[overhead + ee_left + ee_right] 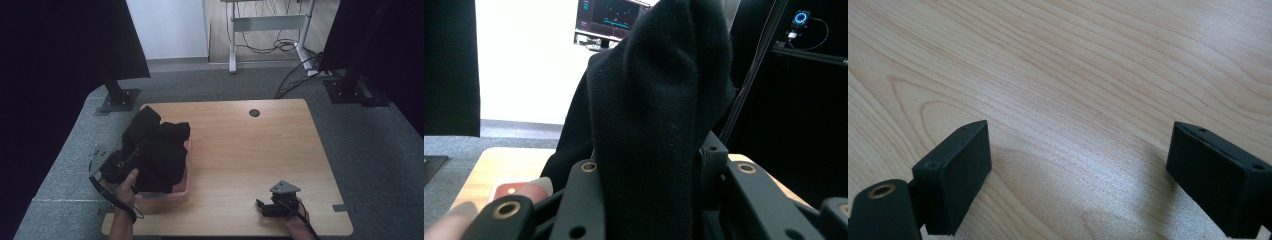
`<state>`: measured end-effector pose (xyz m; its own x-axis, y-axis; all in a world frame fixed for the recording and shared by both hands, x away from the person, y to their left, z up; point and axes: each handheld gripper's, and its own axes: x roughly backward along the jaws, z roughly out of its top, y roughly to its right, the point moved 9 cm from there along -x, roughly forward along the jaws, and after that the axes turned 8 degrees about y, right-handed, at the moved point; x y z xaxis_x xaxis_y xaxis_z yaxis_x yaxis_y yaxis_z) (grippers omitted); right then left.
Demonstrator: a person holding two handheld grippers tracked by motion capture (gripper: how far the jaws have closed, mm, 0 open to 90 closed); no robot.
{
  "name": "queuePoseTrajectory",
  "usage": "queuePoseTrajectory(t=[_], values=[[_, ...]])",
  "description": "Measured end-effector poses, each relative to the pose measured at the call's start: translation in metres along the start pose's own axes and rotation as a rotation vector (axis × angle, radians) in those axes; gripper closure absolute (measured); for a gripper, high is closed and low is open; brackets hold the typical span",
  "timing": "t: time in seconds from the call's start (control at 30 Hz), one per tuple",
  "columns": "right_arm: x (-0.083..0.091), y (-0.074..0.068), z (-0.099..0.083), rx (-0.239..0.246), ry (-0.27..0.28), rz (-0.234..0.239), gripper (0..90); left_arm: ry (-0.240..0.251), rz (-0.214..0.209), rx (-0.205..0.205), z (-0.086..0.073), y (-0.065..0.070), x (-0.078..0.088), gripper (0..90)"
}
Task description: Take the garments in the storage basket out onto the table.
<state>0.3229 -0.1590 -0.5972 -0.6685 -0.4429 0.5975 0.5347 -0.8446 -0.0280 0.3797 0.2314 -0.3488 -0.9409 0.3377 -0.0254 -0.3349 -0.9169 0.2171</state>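
Observation:
A heap of black cloth fills a pink basket at the table's left side and spills over its rim. My left gripper reaches into that heap from the left. In the left gripper view its jaws are shut on a thick fold of the black cloth, which stands up between them. My right gripper rests low at the table's front right; its jaws stand wide apart over bare wood with nothing between them.
The wooden table has a small dark round hole near its far edge. Grey carpet surrounds it, with black stand bases at the far left and far right, dark curtains, and a desk frame with cables behind.

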Motion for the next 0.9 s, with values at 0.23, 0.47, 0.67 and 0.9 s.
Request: queuePoseTrajectory(t=[0.23,0.47,0.67,0.9], values=[[0.000,0.000,0.000,0.000,0.000,0.000,10.4,0.004,-0.003,0.000,0.003,0.004,-0.003,66.6],[0.000,0.000,0.000,0.003,0.000,-0.003,10.4,0.008,-0.011,-0.005,0.007,0.009,-0.005,66.6],[0.000,0.000,0.000,0.002,0.001,-0.004,10.4,0.017,-0.015,0.000,0.012,0.011,-0.006,66.6],[0.000,0.000,0.000,0.002,0.001,-0.005,10.4,0.023,-0.018,-0.006,0.015,0.014,-0.007,66.6]])
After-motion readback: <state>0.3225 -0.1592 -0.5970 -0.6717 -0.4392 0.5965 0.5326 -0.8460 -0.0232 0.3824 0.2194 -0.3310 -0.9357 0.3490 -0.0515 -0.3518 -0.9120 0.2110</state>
